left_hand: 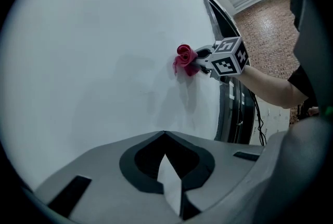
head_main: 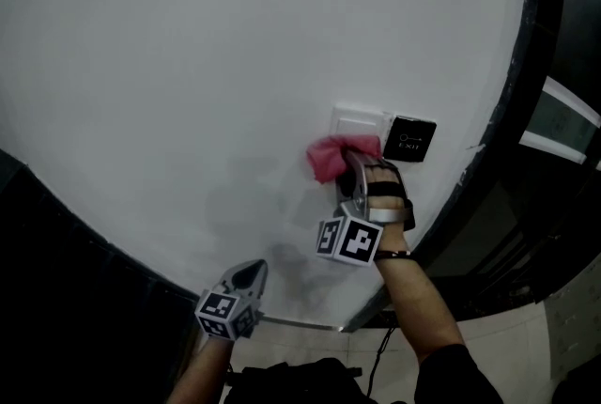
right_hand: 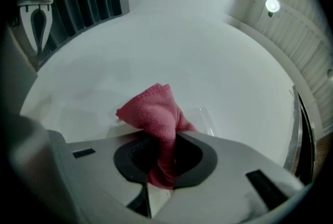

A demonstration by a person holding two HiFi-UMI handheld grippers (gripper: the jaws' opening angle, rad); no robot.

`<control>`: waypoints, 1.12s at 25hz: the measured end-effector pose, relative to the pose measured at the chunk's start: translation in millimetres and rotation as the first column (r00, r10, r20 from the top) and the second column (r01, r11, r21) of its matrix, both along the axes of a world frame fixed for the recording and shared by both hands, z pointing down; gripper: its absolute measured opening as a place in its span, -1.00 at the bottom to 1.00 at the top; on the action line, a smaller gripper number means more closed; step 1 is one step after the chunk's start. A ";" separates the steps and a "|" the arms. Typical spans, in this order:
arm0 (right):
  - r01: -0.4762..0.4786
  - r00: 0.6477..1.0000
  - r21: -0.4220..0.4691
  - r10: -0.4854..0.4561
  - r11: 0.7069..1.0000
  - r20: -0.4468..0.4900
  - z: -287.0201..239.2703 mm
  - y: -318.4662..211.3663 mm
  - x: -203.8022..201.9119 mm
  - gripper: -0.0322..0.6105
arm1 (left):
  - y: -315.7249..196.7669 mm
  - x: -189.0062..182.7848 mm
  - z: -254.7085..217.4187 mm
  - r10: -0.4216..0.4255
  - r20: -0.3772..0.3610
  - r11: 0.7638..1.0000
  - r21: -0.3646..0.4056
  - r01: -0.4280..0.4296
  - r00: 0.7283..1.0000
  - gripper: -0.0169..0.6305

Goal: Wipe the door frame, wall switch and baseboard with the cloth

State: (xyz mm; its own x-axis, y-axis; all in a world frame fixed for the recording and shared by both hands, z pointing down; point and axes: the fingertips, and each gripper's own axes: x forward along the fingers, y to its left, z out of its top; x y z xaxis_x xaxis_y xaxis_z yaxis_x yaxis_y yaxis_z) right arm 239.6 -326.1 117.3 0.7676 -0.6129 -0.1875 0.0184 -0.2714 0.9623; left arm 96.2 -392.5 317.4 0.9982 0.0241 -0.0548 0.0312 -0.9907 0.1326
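My right gripper (head_main: 350, 169) is shut on a pink cloth (head_main: 329, 157), which it presses against the lower left of the white wall switch (head_main: 360, 123). In the right gripper view the cloth (right_hand: 154, 113) bunches out of the jaws and covers most of the switch plate (right_hand: 204, 120). My left gripper (head_main: 250, 272) hangs lower left, away from the wall switch, its jaws shut with nothing between them. From the left gripper view the cloth (left_hand: 184, 60) and the right gripper's marker cube (left_hand: 229, 58) show against the white wall (left_hand: 104, 51).
A black exit button plate (head_main: 409, 138) sits just right of the switch. The dark door frame (head_main: 512, 111) runs down the right side, with a glass door beyond. A dark baseboard band (head_main: 75, 252) crosses the lower left. A cable (left_hand: 257, 113) hangs by the door.
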 end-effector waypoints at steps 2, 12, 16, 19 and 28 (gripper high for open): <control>0.004 1.000 -0.003 -0.004 1.000 0.007 4.8 -0.9 -0.1 -0.71 | -0.6 -0.8 3.0 -0.002 0.006 1.000 -0.003 0.002 1.000 -0.98; 0.036 0.990 -0.010 -0.035 0.999 0.140 28.2 -6.5 7.6 -0.71 | -2.1 0.8 5.6 -0.001 0.002 1.000 -0.012 0.001 1.000 -0.98; 0.085 0.987 0.018 -0.086 0.996 0.136 24.6 -5.2 -4.3 -0.71 | -5.3 -1.3 7.3 -0.006 0.000 1.000 -0.021 0.006 1.000 -0.98; 0.128 0.987 0.073 -0.134 0.989 0.084 -6.5 -0.2 -22.6 -0.71 | -9.1 0.4 8.1 -0.008 0.000 1.000 -0.022 0.008 1.000 -0.98; 0.030 0.997 0.138 -0.019 0.990 -0.079 -102.2 14.1 -14.0 -0.71 | -6.2 5.3 5.4 0.010 -0.009 0.999 -0.036 -0.010 1.000 -0.98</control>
State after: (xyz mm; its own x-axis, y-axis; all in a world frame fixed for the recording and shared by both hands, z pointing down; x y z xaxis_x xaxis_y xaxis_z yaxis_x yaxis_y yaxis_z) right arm 225.6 -312.1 15.1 0.7325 -0.5953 -0.3302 0.0830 -0.4033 0.9113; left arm 101.5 -398.7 322.8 0.9974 0.0322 -0.0648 0.0428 -0.9848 0.1682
